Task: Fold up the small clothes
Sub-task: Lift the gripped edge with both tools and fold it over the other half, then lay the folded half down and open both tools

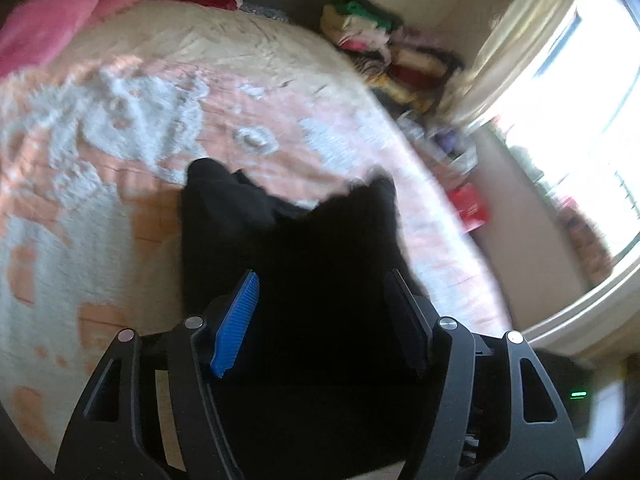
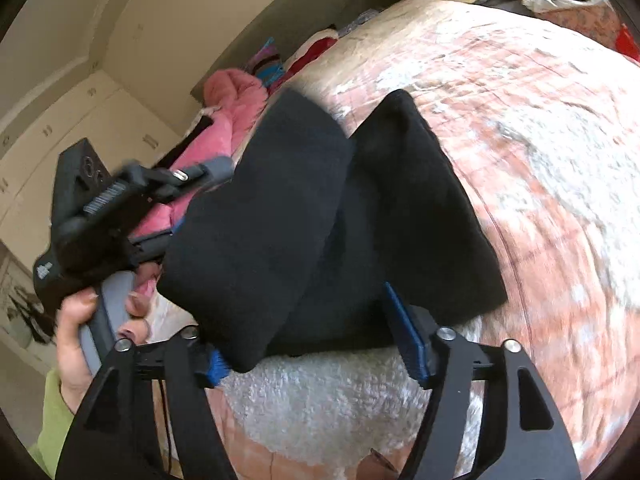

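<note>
Through the left wrist camera I see my left hand-held gripper point(image 1: 324, 312) spread wide, the black garment point(image 1: 304, 248) lying between its fingers on the bed point(image 1: 132, 128). Through the right wrist camera, my right hand-held gripper point(image 2: 320, 344) is spread too, the garment point(image 2: 320, 208) draped across its fingers above the bed point(image 2: 540, 140).

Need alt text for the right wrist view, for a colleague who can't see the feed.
A black garment lies in two thick folded sections on a pink and white bedspread, its near edge between the open fingers of the right gripper. At left, a hand holds the left gripper at the garment's far side.
</note>
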Motion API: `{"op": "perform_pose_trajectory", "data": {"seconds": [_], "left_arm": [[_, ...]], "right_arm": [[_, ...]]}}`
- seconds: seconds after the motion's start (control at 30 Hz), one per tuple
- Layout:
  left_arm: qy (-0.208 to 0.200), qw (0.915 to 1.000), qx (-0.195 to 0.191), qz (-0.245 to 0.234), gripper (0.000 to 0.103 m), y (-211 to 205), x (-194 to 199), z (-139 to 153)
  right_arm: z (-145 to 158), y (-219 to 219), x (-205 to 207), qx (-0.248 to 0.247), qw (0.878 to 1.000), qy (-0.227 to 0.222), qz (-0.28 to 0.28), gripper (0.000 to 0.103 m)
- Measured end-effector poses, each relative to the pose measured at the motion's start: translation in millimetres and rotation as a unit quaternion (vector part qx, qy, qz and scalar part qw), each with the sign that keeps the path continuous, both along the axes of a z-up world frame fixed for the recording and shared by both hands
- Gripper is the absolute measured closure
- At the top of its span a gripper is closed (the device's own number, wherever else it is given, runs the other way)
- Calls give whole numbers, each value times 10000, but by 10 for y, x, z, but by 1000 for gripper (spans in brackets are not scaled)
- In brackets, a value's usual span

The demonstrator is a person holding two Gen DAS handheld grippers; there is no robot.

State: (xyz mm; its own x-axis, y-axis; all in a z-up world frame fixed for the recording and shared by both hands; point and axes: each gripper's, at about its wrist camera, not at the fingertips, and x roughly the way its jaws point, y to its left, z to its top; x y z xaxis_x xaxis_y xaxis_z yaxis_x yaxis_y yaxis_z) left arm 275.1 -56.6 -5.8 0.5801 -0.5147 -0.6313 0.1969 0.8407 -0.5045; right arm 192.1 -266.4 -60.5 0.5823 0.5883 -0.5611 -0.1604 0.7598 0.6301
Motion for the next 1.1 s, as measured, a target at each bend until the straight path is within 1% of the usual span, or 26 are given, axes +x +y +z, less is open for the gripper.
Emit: {"op": "perform_pose_trajectory", "data": {"seconds": [0.03,0.07,0.1,0.13,0.17,0.23,0.27,0.3,0.37,0.43,0.47,0.5,0.53,0.57,0.6,0.63,0.67,0.73,0.77,0.83,0.93,1.0,1.03,1.1], "left_arm": [[-7,9997,-232,-1,46,58,3,17],[-22,9997,-240,42,46,86,9,35],[-32,9999,-138,90,45,91,11,46],[-28,9998,98,171,45,94,14,49],[-9,9995,249,213,45,93,13,38],[72,9989,394,248,45,112,6,-21],[105,9987,446,236,45,117,2,-51],[131,9982,545,227,45,112,-8,-85],[142,9961,843,230,45,94,-38,-159],[170,9942,1038,208,45,91,-58,-241],[180,9937,1085,195,45,92,-75,-273],[190,9933,1129,174,45,91,-87,-302],[199,9925,1193,174,45,87,-94,-335],[203,9922,1216,174,45,88,-100,-352],[204,9918,1247,172,45,84,-99,-365],[206,9917,1261,172,45,83,-100,-370],[205,9915,1276,175,45,79,-101,-367],[180,9910,1316,179,45,58,-119,-349],[134,9910,1323,153,44,33,-140,-329],[61,9910,1332,114,43,-25,-168,-307],[59,9887,1494,112,42,-100,-188,-326],[28,9872,1595,75,42,-144,-198,-345],[16,9869,1615,50,41,-157,-210,-350],[-15,9861,1663,29,40,-167,-225,-353]], "right_arm": [[-1,2,2,-51,10000,-10,6,36],[14,-4,33,-95,9999,-22,29,36],[28,-20,51,-112,9999,-43,13,35],[38,-47,81,-79,10000,-40,-15,35],[48,-64,103,-50,10000,-31,-24,34],[63,-98,135,21,10000,-17,27,31],[68,-112,218,136,9998,51,134,27],[76,-109,244,179,9996,104,183,27],[89,-143,395,161,9992,226,294,27],[138,-114,547,29,9987,273,430,27],[159,-91,609,-75,9985,294,454,29],[175,-57,721,-289,9979,318,494,33],[182,-12,794,-488,9967,332,554,41],[176,62,847,-702,9952,336,598,66],[169,108,900,-957,9929,340,624,84],[169,168,933,-1155,9905,334,673,84],[241,208,942,-1239,9889,235,784,84],[430,253,899,-1432,9854,-198,901,85],[586,270,869,-1590,9810,-538,975,85],[709,306,863,-1939,9711,-897,1060,85],[559,316,960,-2272,9641,-804,1113,85],[347,239,1009,-2392,9635,-566,1064,85],[256,202,1032,-2351,9657,-460,998,85],[188,93,979,-2026,9749,-423,820,83]]}}
